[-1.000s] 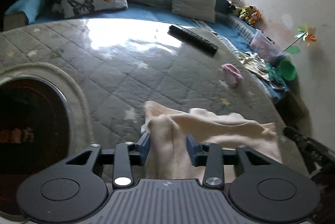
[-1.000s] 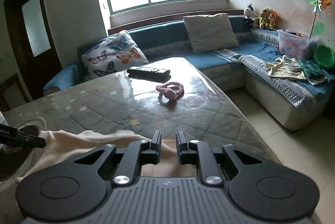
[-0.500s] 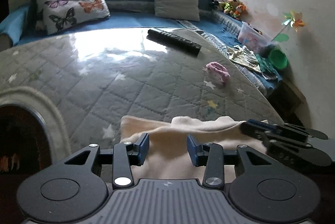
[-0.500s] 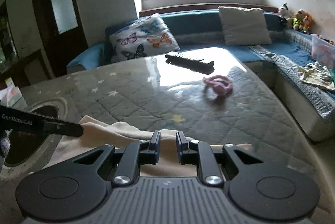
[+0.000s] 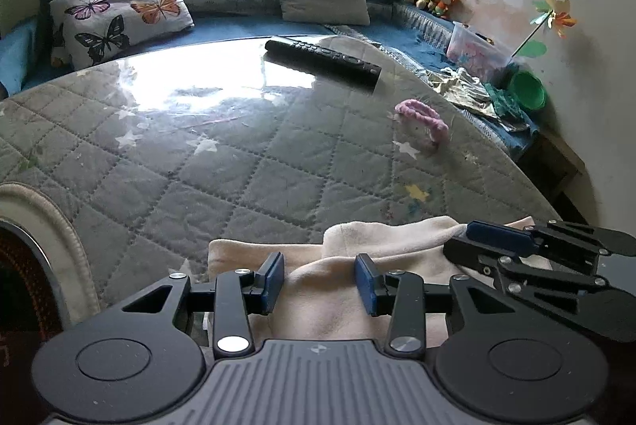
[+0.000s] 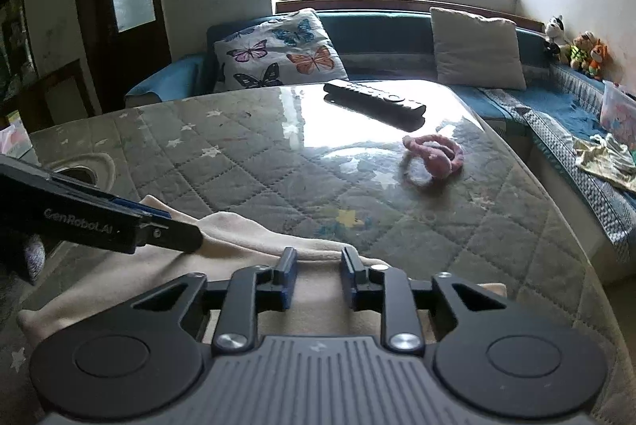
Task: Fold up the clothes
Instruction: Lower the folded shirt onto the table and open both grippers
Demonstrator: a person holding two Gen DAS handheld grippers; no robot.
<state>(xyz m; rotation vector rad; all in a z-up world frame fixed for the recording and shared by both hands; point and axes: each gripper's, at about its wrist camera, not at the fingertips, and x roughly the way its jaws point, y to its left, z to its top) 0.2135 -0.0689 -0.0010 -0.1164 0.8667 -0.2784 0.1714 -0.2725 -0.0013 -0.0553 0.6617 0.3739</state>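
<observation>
Mid-fold, release stage by the look of it: the cream, soft fleece garment [image 5: 369,266] lies bunched on the near edge of the grey quilted star-print desk [image 5: 246,163], and both claws sit over it with their jaws parted. Left claw [image 5: 320,282] is released, blue pads well apart, a raised hump of the cloth sitting between them but not pinched. Right claw [image 6: 316,280] is also released, jaws apart with a narrower gap, flat cloth showing in the gap and under the fingers. In the left view the right claw comes in from the right, tips resting on or just over the garment's right part; contact can't be told for sure. In the right view the left claw enters from the left, tip at the cloth's far ridge. Garment looks partly doubled, top layer wrinkled, far edge uneven. Next move, as a judgement: pick a fresh edge or corner, close on it, and carry it over for another fold, or flatten the hump first. Black remote control [image 6: 373,101] and pink fuzzy hair loop [image 6: 433,155] lie farther up the desk, well apart from the garment.
</observation>
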